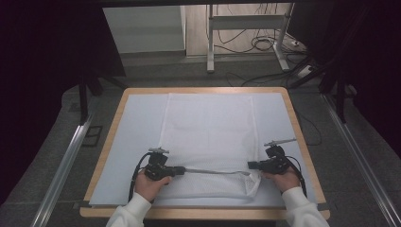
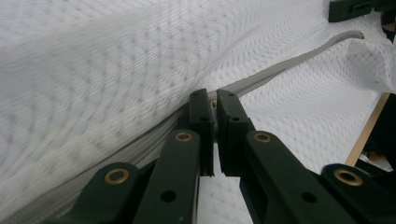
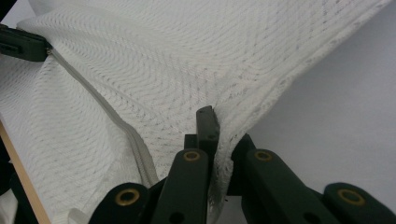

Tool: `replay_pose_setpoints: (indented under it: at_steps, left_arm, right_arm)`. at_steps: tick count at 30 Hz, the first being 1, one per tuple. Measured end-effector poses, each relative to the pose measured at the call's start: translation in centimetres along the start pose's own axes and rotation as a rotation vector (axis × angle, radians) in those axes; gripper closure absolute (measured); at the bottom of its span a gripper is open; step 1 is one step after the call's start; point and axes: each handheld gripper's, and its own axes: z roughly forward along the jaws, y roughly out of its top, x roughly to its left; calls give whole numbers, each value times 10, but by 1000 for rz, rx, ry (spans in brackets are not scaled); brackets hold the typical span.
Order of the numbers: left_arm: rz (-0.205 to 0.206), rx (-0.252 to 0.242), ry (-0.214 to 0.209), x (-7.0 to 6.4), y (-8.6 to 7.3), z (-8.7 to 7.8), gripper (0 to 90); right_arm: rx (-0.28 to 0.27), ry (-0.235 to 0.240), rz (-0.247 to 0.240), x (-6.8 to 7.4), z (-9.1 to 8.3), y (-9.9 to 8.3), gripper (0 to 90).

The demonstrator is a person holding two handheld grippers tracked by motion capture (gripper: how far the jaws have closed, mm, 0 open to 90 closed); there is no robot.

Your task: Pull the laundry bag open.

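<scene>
Item under handling: a white mesh laundry bag [image 1: 208, 137] lying flat on the pale mat [image 1: 137, 123] of the wooden table [image 1: 109, 142], long axis running 12 to 6 o'clock in the high view, zippered mouth at the near end.

Left gripper [image 1: 176, 170]: jaws closed on the zipper line at the bag's near-left corner. In the left gripper view the closed tips [image 2: 214, 109] pinch what appears to be the zipper pull; the grey zipper tape [image 2: 289, 60] runs from them toward 2 o'clock, ending near the other tool.

Right gripper [image 1: 251, 165]: jaws closed on mesh at the near-right corner, with fabric bunched between them in the right gripper view [image 3: 215, 140]. The zipper [image 3: 112, 116] runs toward 10 o'clock.

Governing relation: the zipper [image 1: 213, 171] lies crosswise, 9 to 3 o'clock, stretched between the two tools. The left tool holds the pull end; the right anchors the far end. Judgement: any slide must travel along this line toward 3 o'clock, the right hand [image 1: 286, 179] holding tension.
</scene>
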Motion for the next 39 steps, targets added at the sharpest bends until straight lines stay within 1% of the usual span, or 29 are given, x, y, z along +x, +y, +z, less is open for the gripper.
replay_pose_setpoints:
  at_steps: [5,11,12,13,17,20,23,28,34,36,39]
  left_arm:
    - [3,-5,5,3,-2,-6,866]
    - [-12,-13,5,9,-4,-13,866]
    - [-14,-22,5,10,-5,-16,865]
    - [-8,-20,9,11,-5,-18,865]
    - [-6,-17,14,13,-8,-21,865]
    - [-21,-24,20,18,-10,-27,865]
    - [-25,-32,21,22,-11,-33,865]
    - [-35,-43,44,29,-14,-42,865]
    - [-49,-62,57,37,-18,-51,865]
    - [-49,-68,73,38,-19,-55,865]
    - [-53,-74,77,42,-21,-60,865]
  right_arm:
    - [-10,-2,-2,0,-2,0,878]
    - [-7,-1,0,0,-1,0,877]
    - [-5,0,-3,0,-1,0,877]
    - [-4,0,-4,0,-1,0,878]
    - [-3,1,-4,0,-1,0,877]
    - [-4,0,1,0,-1,0,877]
    - [-4,-1,-2,0,-1,0,877]
    - [-4,-3,0,0,0,0,877]
    - [-2,-5,-2,-1,1,0,878]
    - [-1,-5,-2,-1,0,-1,877]
    - [-2,-7,-3,-1,0,-1,877]
